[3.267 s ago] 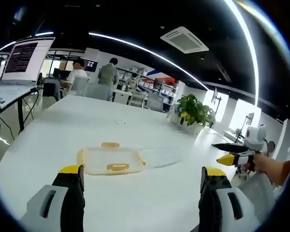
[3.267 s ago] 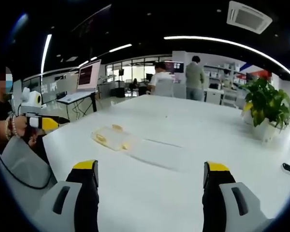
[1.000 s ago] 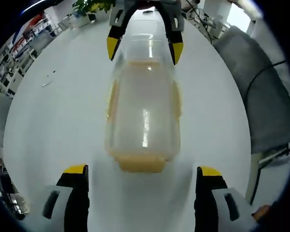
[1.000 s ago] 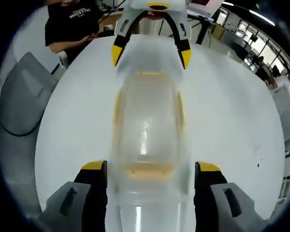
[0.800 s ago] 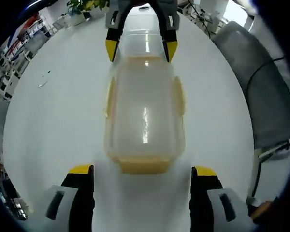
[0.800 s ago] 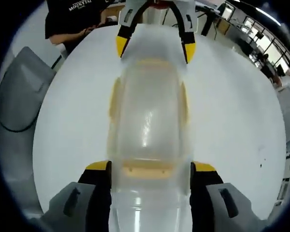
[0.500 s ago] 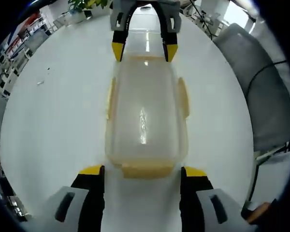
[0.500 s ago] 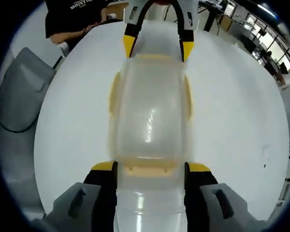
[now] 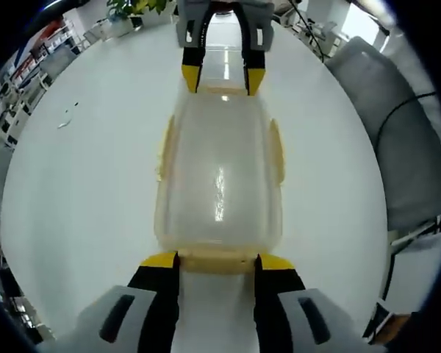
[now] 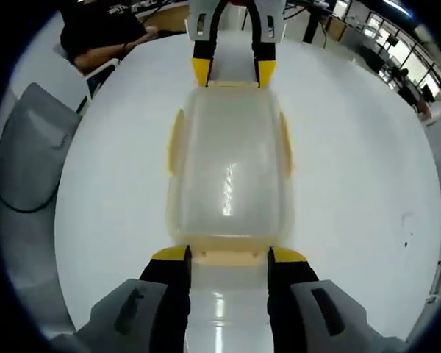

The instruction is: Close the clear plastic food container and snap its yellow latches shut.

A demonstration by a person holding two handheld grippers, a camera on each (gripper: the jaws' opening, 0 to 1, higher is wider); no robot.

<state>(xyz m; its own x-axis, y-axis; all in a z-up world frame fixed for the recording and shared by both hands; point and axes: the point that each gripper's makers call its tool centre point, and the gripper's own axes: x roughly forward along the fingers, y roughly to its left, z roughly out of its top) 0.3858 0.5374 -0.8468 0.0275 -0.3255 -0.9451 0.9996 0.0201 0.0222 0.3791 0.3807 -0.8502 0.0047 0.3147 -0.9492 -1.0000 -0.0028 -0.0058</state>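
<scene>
- Clear plastic food container (image 9: 219,176) lies flat on the white table (image 9: 81,184), its lid on top, lengthwise between the two grippers.
- Yellow latches show along its long sides (image 9: 276,151) and at the near end (image 9: 214,261) in the left gripper view; whether they are snapped down I cannot tell.
- Left gripper (image 9: 216,260) points down at the near short end, its yellow-tipped jaws narrowed to either side of the end latch, at or just beside it.
- Right gripper (image 10: 228,254) faces it from the opposite short end, jaws likewise drawn in around that end's latch (image 10: 228,257).
- Each gripper shows at the far end of the other's view, tips at the container's edge.
- A grey chair (image 9: 386,125) stands beside the table.
</scene>
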